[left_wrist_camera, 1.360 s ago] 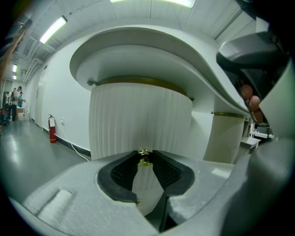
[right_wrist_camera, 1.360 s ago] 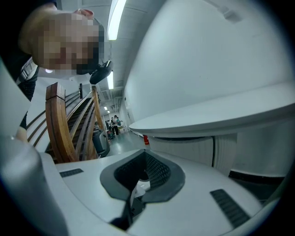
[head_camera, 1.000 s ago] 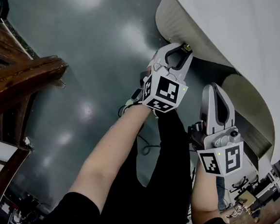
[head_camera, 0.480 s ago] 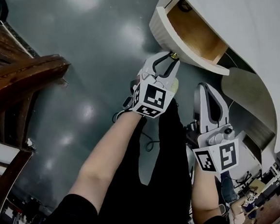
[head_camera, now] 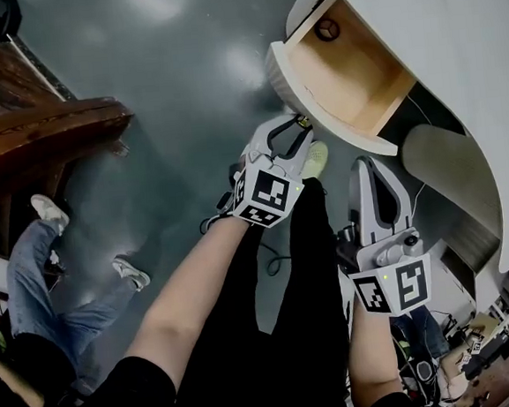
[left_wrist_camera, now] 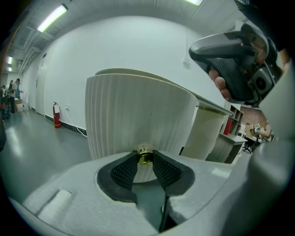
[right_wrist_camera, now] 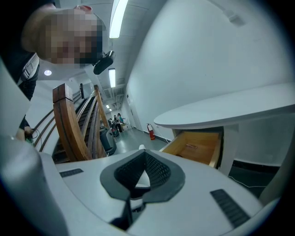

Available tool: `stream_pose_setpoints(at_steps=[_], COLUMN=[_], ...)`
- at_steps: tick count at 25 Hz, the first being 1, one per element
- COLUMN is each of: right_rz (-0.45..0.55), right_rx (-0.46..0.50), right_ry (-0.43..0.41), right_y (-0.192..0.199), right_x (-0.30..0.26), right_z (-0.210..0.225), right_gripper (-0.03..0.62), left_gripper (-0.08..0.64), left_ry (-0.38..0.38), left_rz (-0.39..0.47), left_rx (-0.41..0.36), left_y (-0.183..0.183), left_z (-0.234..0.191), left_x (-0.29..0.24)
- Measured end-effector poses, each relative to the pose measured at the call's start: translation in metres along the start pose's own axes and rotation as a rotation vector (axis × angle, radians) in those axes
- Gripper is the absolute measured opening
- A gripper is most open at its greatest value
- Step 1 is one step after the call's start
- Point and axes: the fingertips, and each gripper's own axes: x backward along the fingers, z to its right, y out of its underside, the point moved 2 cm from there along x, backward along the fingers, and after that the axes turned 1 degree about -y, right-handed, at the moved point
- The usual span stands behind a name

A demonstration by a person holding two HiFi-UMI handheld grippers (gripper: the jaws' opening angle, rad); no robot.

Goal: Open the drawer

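Observation:
The drawer (head_camera: 290, 87) has a white ribbed curved front and a bare wooden inside (head_camera: 353, 61); it stands pulled out from under the white desk top (head_camera: 464, 65). My left gripper (head_camera: 300, 132) is shut on the small brass knob (left_wrist_camera: 145, 156) at the middle of the ribbed front (left_wrist_camera: 138, 115), with both dark pads pressing the knob's sides. My right gripper (head_camera: 368, 166) hangs to the right, below the drawer, touching nothing, with its fingers together. In the right gripper view its jaws (right_wrist_camera: 142, 159) meet at the tip, with the drawer's wooden inside (right_wrist_camera: 196, 147) beyond.
A second ribbed curved panel (head_camera: 451, 172) stands under the desk, right of the drawer. A wooden stair rail (head_camera: 37, 146) runs along the left. A person's legs in jeans and pale shoes (head_camera: 60, 259) show at the left over the dark glossy floor (head_camera: 165, 91).
The drawer has slid out from shut to well open, drawn by my left gripper on the knob, which moved down and left. A person's legs have come into view at the left.

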Motion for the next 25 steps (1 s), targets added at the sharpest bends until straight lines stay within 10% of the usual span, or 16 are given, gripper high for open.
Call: stream_pose_setpoints(at_steps=[18,25], right_rz=[-0.005,0.004], right_rx=[0.018,0.033], right_ry=[-0.033,-0.039], right_y=[-0.013,-0.046], right_x=[0.013,0.023], right_z=[-0.023,-0.038], right_gripper=[0.015,0.015], left_gripper=[0.109,0.095], left_ry=[-0.006,-0.001], left_rz=[-0.057,-0.046], left_rx=[0.032,0.012], left_y=[0.014,-0.034], left_z=[0.001,0.005], left_x=[0.037,0.071])
